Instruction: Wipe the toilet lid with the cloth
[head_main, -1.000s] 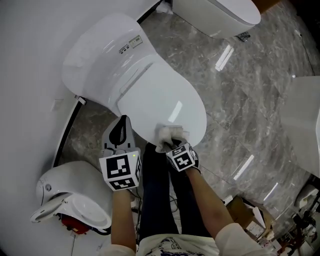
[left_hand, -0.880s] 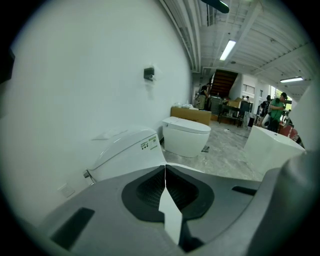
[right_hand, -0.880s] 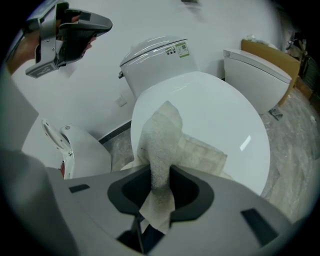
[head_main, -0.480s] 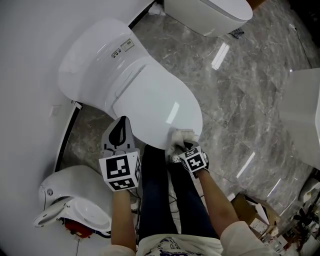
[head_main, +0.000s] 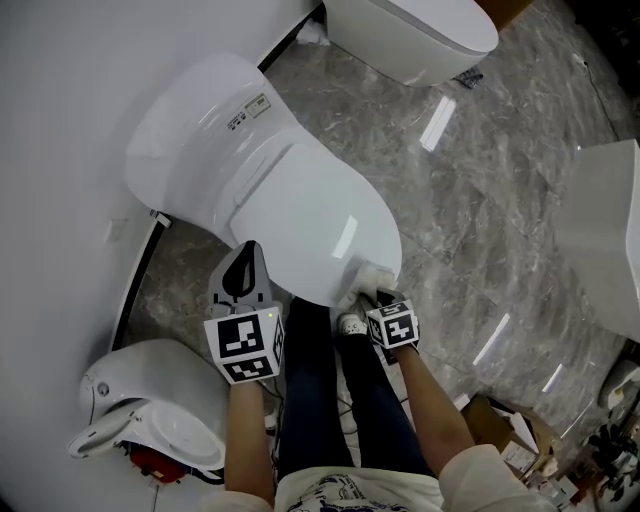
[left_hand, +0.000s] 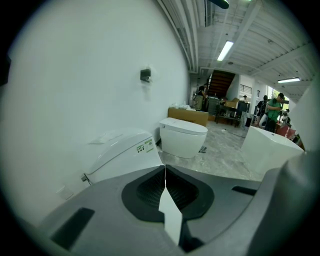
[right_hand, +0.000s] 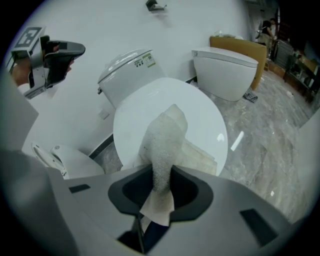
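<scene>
Cloth (right_hand: 164, 137), white and fluffy, is clamped at its bunched end between the jaws of the right gripper (right_hand: 161, 182). The rest of it lies spread flat on the toilet lid (head_main: 300, 215). In the head view the cloth sits at the lid's front rim, on the right side of the curve, nearest the person. The lid is down, white and glossy, with a light reflection on it just beyond the cloth.

Left gripper (left_hand: 165, 175) has its jaws pressed together with nothing between them. It is held off to the left of the lid's front edge, pointing toward the tank (head_main: 190, 120) and the white wall (head_main: 60, 90). The right gripper view shows it up in the air, apart from the lid.

A label sticker (head_main: 245, 112) is on the tank top. A second toilet (head_main: 415, 30) stands further along the wall on the grey marble floor (head_main: 490, 190). A white basin edge (head_main: 610, 230) shows at the right. Another white fixture (head_main: 150, 395) sits at lower left beside the person's dark trousers (head_main: 310, 390). A cardboard box (head_main: 490, 420) is at lower right. People stand far back in the left gripper view, too small to describe.
</scene>
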